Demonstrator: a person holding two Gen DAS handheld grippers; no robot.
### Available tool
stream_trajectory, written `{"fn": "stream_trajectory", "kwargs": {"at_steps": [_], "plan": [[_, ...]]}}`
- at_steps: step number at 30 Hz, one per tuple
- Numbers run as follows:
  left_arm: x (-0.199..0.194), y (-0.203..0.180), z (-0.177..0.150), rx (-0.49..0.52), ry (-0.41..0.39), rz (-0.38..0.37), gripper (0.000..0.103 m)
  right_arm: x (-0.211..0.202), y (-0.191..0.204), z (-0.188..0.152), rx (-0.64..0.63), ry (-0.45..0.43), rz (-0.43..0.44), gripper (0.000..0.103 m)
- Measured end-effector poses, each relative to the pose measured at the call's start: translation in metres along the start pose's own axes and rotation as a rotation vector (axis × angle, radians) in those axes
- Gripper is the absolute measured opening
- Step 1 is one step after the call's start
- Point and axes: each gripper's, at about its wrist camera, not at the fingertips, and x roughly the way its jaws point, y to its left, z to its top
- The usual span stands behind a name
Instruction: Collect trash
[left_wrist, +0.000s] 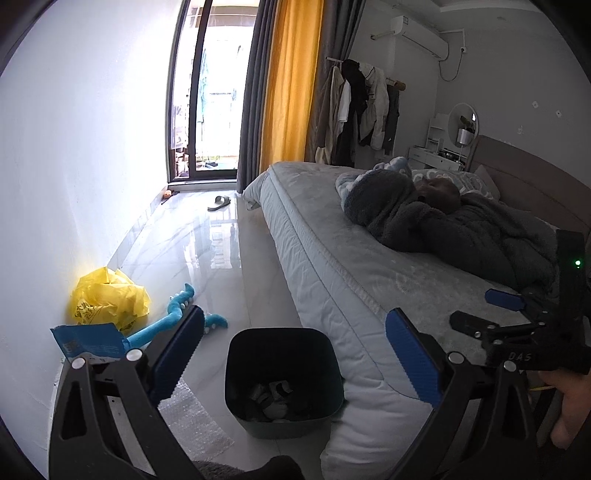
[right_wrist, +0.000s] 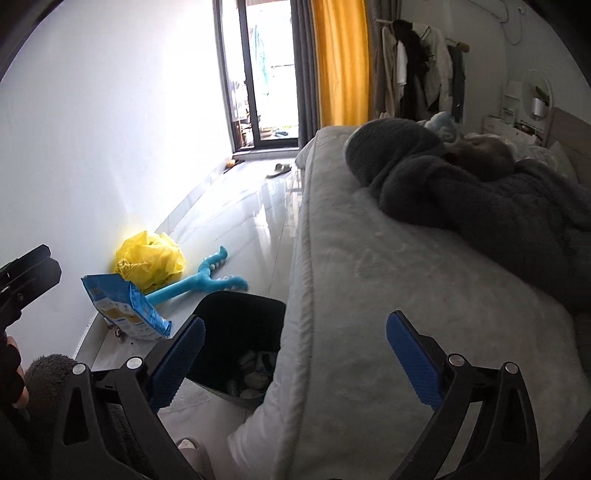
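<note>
A bedroom with a glossy pale tiled floor (left_wrist: 207, 258) is stretching toward a glass balcony door (left_wrist: 207, 92), with a yellow curtain (left_wrist: 291, 81) hanging beside it. A bed (left_wrist: 332, 266) is taking up the right side, a dark fleecy blanket (left_wrist: 443, 221) lying bunched on top of it. A dark bin (left_wrist: 284, 380) is standing on the floor, touching the mattress corner, and crumpled pale scraps are lying at its bottom. Against the white wall, a crumpled yellow plastic bag (right_wrist: 151, 260) is sitting on the floor, with a blue snack packet (right_wrist: 125, 302) lying just beside it and a blue plastic toy (right_wrist: 199, 280) lying between the bag and the bin. A sheet of bubble wrap (left_wrist: 192, 417) is lying flat on the floor next to the bin. The left gripper (left_wrist: 293, 354) is hanging above the bin with its jaws spread wide and nothing between them. The right gripper (right_wrist: 293, 358) is hovering over the edge of the bed and the bin, its jaws likewise released and empty.
</note>
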Motion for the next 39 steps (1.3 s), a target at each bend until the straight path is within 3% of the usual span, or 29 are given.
{"fn": "stream_trajectory", "kwargs": {"at_steps": [9,17,20,28,39], "plan": [[-0.019,-0.022,-0.007,0.074,-0.011,-0.021,0.100,-0.110,-0.060,-0.016,0.098,-0.121,-0.158,0.100],[-0.023,-0.037,-0.021,0.095,-0.028,-0.054,0.100,-0.173,-0.099,-0.063,0.187,-0.164,-0.268,0.100],[-0.027,-0.046,-0.023,0.121,-0.044,-0.059,0.100,-0.182,-0.107,-0.078,0.186,-0.175,-0.276,0.100],[-0.023,-0.051,-0.032,0.134,-0.044,-0.054,0.100,-0.186,-0.126,-0.094,0.252,-0.205,-0.179,0.100],[-0.020,-0.054,-0.034,0.148,-0.027,-0.063,0.100,-0.186,-0.118,-0.093,0.228,-0.207,-0.198,0.100]]}}
